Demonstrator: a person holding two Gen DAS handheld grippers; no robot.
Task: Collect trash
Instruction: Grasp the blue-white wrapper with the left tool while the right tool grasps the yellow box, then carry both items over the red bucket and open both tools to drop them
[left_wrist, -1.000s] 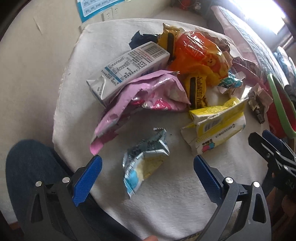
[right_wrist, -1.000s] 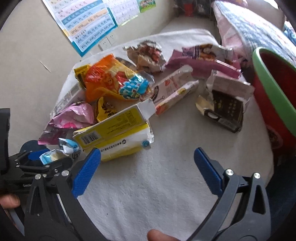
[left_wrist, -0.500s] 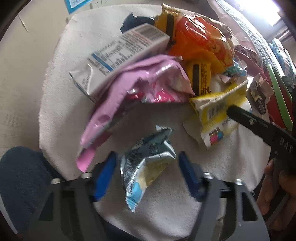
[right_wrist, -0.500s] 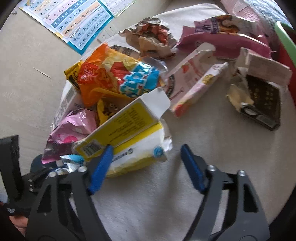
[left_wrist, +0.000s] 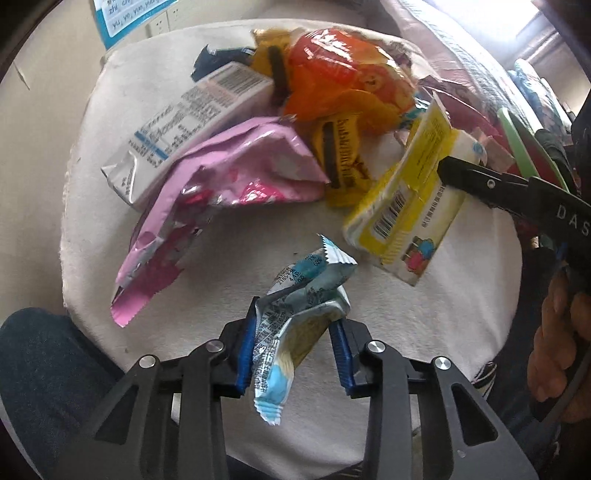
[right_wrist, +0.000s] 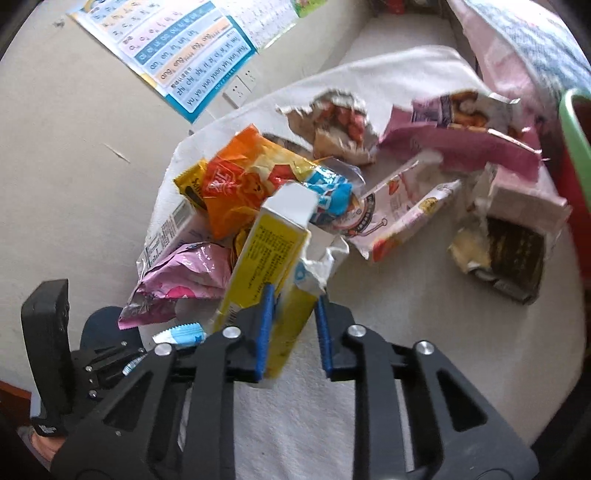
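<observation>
A crumpled silver-and-blue wrapper stands between the blue pads of my left gripper. The jaws are closing and both pads press on the wrapper's sides. My right gripper is closing on a torn yellow carton, which is pinched at its lower end and tipped up on edge. In the left wrist view the same yellow carton shows with one black finger of the right gripper across it. The wrapper's tip shows at the lower left of the right wrist view.
The white cloth-covered table holds a heap: white carton, pink bag, orange bag, small yellow wrapper. A torn black box and pink packets lie right. A green-rimmed red bin stands beyond; a jeans-clad knee lies left.
Both grippers moved in and their jaws went from wide open to closed: the left onto the silver-blue wrapper, the right onto the yellow carton, which tipped up from lying flat.
</observation>
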